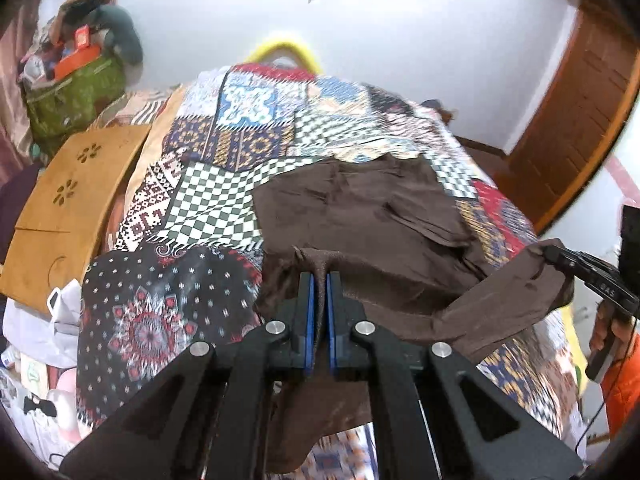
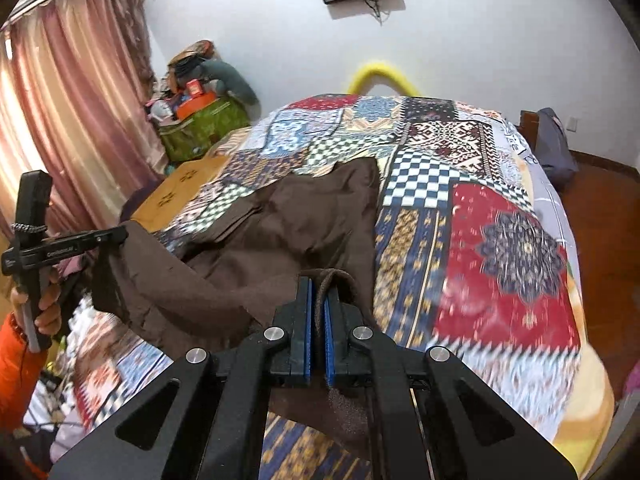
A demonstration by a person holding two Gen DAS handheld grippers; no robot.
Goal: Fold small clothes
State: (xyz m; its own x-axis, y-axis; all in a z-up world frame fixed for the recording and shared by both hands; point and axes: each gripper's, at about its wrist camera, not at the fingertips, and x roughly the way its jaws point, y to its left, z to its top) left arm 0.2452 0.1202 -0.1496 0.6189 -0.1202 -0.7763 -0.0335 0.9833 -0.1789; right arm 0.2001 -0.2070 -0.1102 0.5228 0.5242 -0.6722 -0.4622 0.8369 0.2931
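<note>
A small brown garment point(image 1: 360, 208) lies spread on the patchwork bedspread point(image 1: 208, 196), its near edge lifted off the bed. My left gripper point(image 1: 319, 276) is shut on one near corner of the garment. My right gripper point(image 2: 319, 280) is shut on the other near corner of the brown garment point(image 2: 304, 220). In the left wrist view the right gripper point(image 1: 556, 254) shows at the right edge pinching the cloth. In the right wrist view the left gripper point(image 2: 120, 234) shows at the left edge pinching the cloth. The cloth sags between the two grippers.
A tan wooden lap table point(image 1: 76, 200) lies on the bed's left side. A green bag point(image 1: 72, 96) full of items stands at the far left by pink curtains point(image 2: 68, 120). A yellow tube point(image 2: 380, 74) sticks up behind the bed. A wooden door point(image 1: 576, 120) stands at the right.
</note>
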